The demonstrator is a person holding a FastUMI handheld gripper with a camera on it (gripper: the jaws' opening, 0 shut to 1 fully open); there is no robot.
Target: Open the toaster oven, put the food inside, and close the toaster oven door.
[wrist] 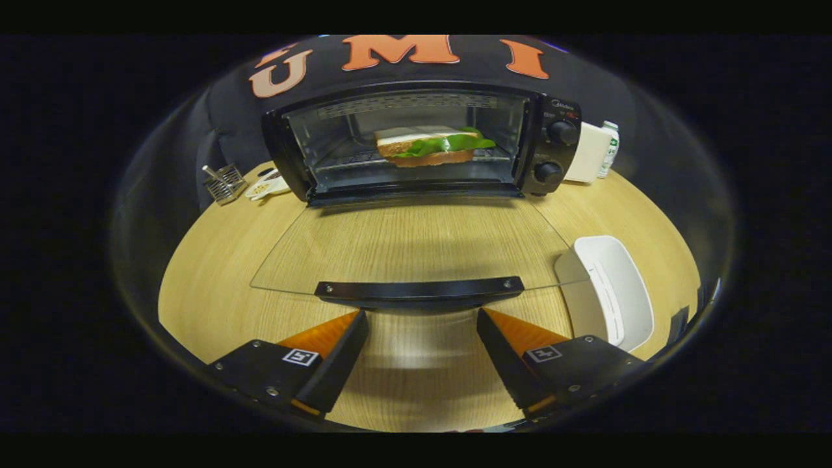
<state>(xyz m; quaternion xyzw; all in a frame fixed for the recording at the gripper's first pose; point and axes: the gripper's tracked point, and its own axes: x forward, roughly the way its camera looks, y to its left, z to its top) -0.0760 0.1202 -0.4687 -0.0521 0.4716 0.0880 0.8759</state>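
- At your 10 o'clock, far left on the wooden table (pixel 214 273), note a small wire rack (pixel 223 182) with a small white dish (pixel 268 186) just beside it, both left of the oven.
- At 12 o'clock, the black toaster oven (pixel 416 140) stands at the back of the table against the booth wall. Its interior is exposed.
- Inside the oven, the food, a sandwich (pixel 429 146) with green lettuce showing between the bread slices, lies on the wire shelf, slightly right of centre.
- The glass door (pixel 416 244) is folded fully down toward you and lies flat above the table. Its black handle (pixel 419 289) runs across the near edge.
- The gripper (pixel 422 328) sits just short of that handle. Its fingers are spread wide and hold nothing; each fingertip lies just below the handle bar, with bare table between them.
- At 1 o'clock, two control knobs (pixel 561 132) sit on the oven's right panel. A white box (pixel 588 153) and a small bottle (pixel 609 148) stand just beyond it.
- At 4 o'clock, a white tray (pixel 614 292) rests on the table, right of the door.
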